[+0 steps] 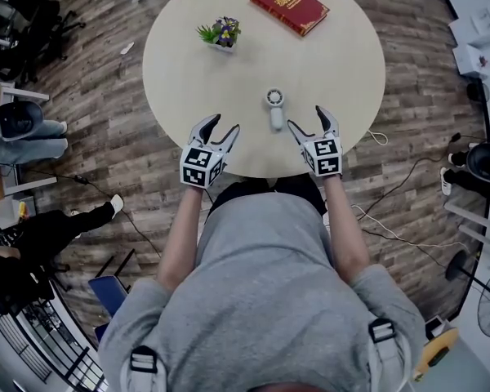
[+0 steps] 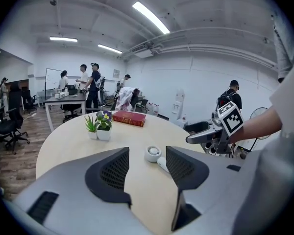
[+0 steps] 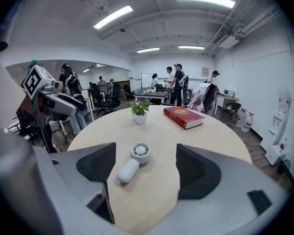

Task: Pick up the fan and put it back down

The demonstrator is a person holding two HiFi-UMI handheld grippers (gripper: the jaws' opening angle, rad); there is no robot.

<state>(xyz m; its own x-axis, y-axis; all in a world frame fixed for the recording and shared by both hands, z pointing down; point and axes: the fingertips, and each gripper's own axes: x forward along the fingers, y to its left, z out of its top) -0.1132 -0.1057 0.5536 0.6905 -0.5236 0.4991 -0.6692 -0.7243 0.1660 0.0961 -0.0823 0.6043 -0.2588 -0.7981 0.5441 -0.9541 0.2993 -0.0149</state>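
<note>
While the fingers of the left gripper (image 1: pixel 224 124) and right gripper (image 1: pixel 307 117) are held wide apart and empty, the fan (image 1: pixel 274 107) is flanked on the worktop (image 1: pixel 343 55). It seems untouched.

On table (image 1: pixel 335 64), fan (image 1: pixel 274 109) between left gripper (image 1: pixel 225 123) and right gripper (image 1: pixel 306 117), seemingly nearer right; plant (image 1: pixel 220 33), book (image 1: pixel 288 5) behind.

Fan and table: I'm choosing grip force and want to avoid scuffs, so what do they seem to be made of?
Fan: probably plastic, white with a smooth matte finish. The signs are the rounded moulded handle, the slotted round grille and soft shading without sharp glints.
Table: looks like pale laminate or veneer with a matte finish. The top is flat, even beige with no glare, and the look doesn't settle which.
</note>
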